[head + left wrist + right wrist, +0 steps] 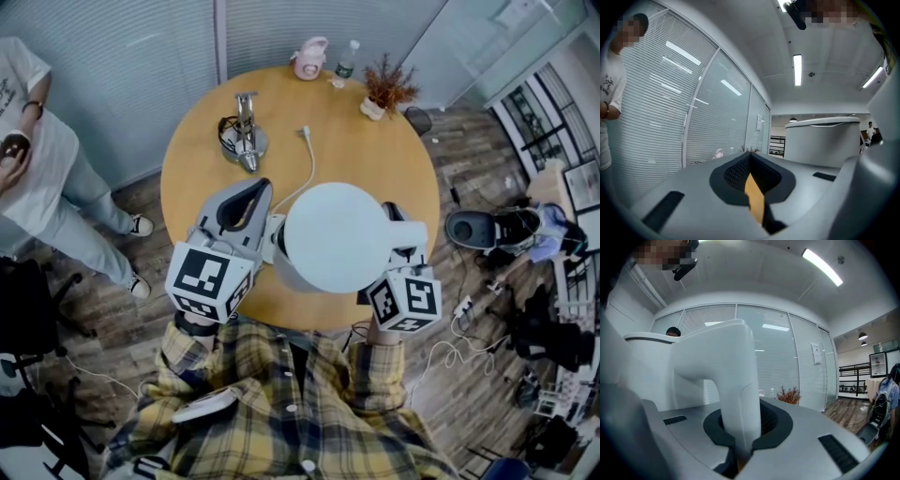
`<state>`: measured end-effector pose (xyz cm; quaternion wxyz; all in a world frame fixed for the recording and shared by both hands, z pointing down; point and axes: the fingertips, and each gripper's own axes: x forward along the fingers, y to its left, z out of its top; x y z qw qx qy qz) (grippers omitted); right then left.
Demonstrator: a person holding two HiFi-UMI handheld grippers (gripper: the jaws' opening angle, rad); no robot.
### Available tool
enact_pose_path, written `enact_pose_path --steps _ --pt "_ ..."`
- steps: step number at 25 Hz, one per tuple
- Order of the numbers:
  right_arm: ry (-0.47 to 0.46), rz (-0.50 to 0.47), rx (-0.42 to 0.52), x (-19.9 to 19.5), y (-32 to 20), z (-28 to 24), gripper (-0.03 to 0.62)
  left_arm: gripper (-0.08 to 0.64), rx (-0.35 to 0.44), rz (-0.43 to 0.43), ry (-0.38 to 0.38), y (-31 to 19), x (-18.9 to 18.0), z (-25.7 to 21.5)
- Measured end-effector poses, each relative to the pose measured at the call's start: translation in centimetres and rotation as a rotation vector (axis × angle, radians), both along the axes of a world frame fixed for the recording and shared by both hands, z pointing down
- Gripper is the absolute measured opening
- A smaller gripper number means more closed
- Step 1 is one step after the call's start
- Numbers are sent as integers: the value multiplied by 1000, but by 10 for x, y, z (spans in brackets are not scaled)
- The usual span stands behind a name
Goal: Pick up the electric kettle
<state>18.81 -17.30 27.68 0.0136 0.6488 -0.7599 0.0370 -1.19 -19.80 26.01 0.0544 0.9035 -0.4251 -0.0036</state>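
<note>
Yellow plaid shirt (281,417), grey left hand-held gripper (257,191), matching right hand-held gripper (397,221), black-and-white marker cubes (208,279)

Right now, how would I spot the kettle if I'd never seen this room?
Find the round wooden table. Over its near edge is the electric kettle, beside the left gripper, its handle clamped in the right gripper. It is plain white, round-topped, the biggest thing there.

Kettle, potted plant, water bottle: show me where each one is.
kettle (337,236), head view, middle of its white top.
potted plant (386,90), head view, on its reddish twigs.
water bottle (346,62), head view, on its body.
</note>
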Motion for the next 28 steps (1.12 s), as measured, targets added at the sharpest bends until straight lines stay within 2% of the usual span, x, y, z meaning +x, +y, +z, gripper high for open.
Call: enact_pose_path --steps 28 --pt "-7 14 -8 -1 4 2 40 3 0 12 -5 3 -3 0"
